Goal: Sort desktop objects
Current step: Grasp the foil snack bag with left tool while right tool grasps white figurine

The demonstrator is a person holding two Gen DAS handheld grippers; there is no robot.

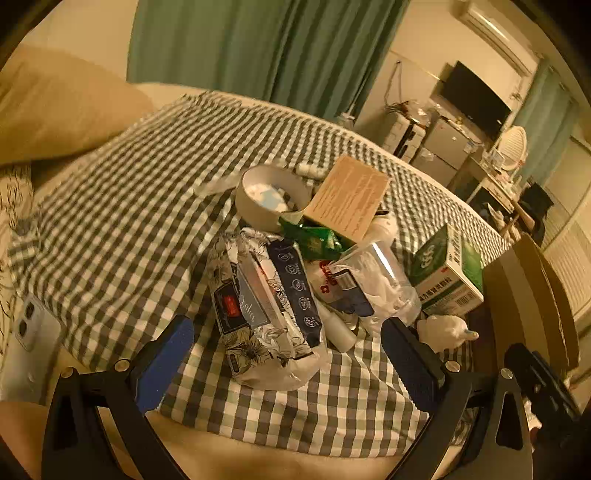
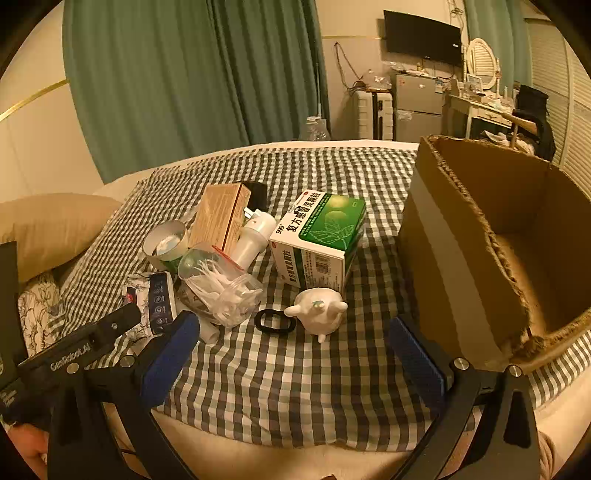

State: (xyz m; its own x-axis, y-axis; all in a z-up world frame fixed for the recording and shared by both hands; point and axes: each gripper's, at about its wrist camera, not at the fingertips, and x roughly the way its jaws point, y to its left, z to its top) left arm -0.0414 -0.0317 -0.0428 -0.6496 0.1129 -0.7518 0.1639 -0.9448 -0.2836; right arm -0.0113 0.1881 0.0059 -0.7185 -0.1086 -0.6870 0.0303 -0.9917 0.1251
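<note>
- While my left claw (image 1: 288, 354) gapes empty, a flowered tissue pack (image 1: 258, 306) lies between its fingers.
- Right of that sits the green medicine box (image 2: 317, 240).
- My right claw (image 2: 293, 354) gapes empty, near a white figurine (image 2: 317, 310).
- Far right stands the cardboard box (image 2: 491, 243).

A home bedroom, it seems: bed (image 2: 295, 369), pillow (image 2: 55, 225), curtains (image 2: 184, 81), wall television (image 2: 423, 35), vanity mirror (image 2: 480, 62).

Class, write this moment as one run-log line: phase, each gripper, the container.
phase: start, nothing picked | left gripper: open above tissue pack | right gripper: open, empty | cardboard box: looks empty
</note>
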